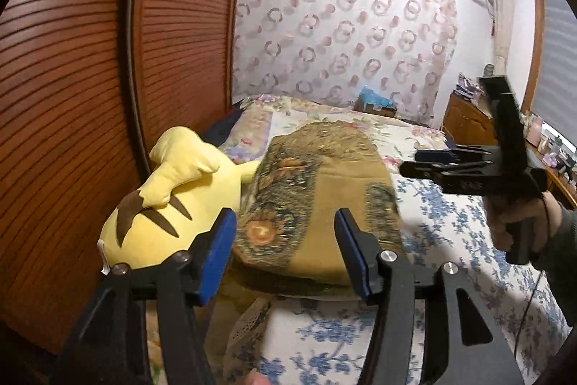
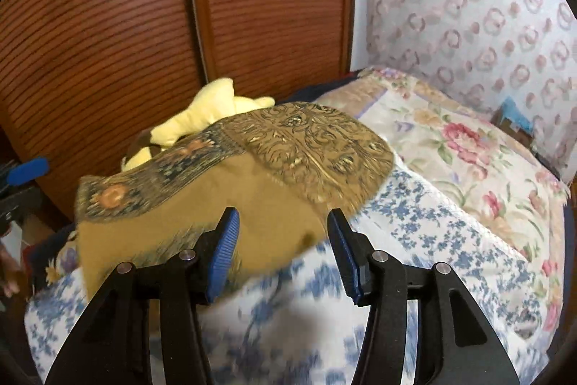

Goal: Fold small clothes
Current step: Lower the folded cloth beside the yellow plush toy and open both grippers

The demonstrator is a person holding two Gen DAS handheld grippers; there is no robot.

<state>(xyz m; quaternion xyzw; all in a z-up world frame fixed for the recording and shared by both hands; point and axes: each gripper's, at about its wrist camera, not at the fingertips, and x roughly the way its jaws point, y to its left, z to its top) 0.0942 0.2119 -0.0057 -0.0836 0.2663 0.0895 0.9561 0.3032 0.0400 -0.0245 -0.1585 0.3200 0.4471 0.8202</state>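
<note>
On your left, brown louvred closet doors (image 1: 90,96) run close along the bed (image 2: 468,168). A yellow plush toy (image 1: 169,201) lies against them, touching the left edge of the mustard patterned garment (image 1: 324,190). That garment is spread flat on the blue-flowered sheet (image 1: 450,233), partly folded, its long axis running away from you toward the head of the bed, with the dark ornamental band along its left side and far end. A lacy cloth edge (image 1: 249,323) pokes out below its near corner.

Your left tongs (image 1: 285,251) stand about half open above the near end of the garment, gripping nothing; the blue pads (image 1: 216,255) are clear of the fabric. Your right tongs (image 2: 283,251) are likewise about half open and empty, hovering over the garment's right near edge where it meets the sheet.

Further right, a rose-printed quilt (image 2: 468,147) covers the far part of the bed, and a cardboard box (image 1: 378,105) with something blue in it sits by the patterned curtain (image 1: 342,35). A wooden dresser (image 1: 468,121) stands at the far right.
</note>
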